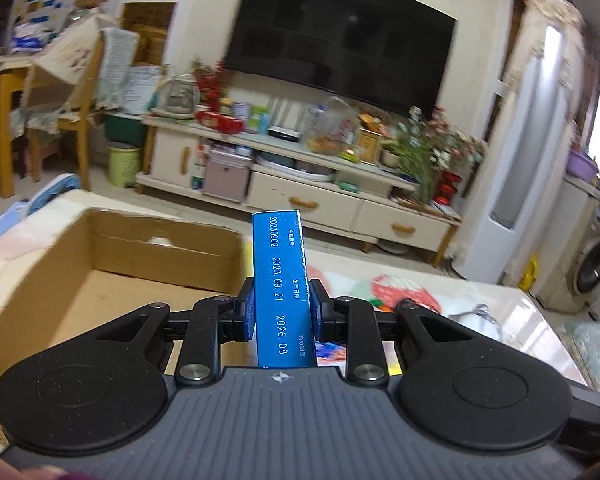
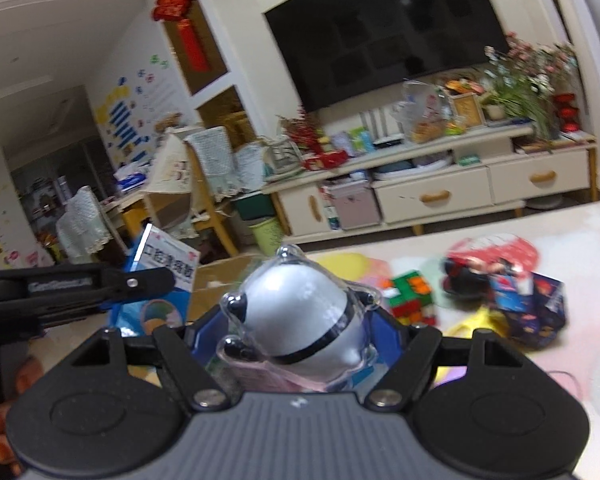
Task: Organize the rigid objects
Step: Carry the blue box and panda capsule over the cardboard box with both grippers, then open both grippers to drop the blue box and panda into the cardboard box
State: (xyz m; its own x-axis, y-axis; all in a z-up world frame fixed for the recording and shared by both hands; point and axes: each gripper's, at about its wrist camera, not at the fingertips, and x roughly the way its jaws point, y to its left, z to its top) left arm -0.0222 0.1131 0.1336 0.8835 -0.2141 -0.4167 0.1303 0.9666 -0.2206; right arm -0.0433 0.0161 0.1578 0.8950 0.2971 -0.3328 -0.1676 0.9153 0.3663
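My left gripper (image 1: 282, 306) is shut on a blue medicine box (image 1: 282, 280), held upright above the near right corner of an open cardboard box (image 1: 112, 272). The same medicine box (image 2: 162, 280) and the left gripper's finger show at the left of the right wrist view. My right gripper (image 2: 300, 320) is shut on a white panda-shaped toy in clear plastic packaging (image 2: 296, 316), held above the table. The cardboard box (image 2: 220, 280) lies just beyond the toy.
On the patterned table lie a puzzle cube (image 2: 412, 296), a dark blue printed box (image 2: 532, 304), a red-patterned packet (image 2: 496, 256) and a yellow item (image 2: 472, 324). A white rounded object (image 1: 476, 320) sits right of the left gripper. A TV stand (image 1: 300, 176) is across the room.
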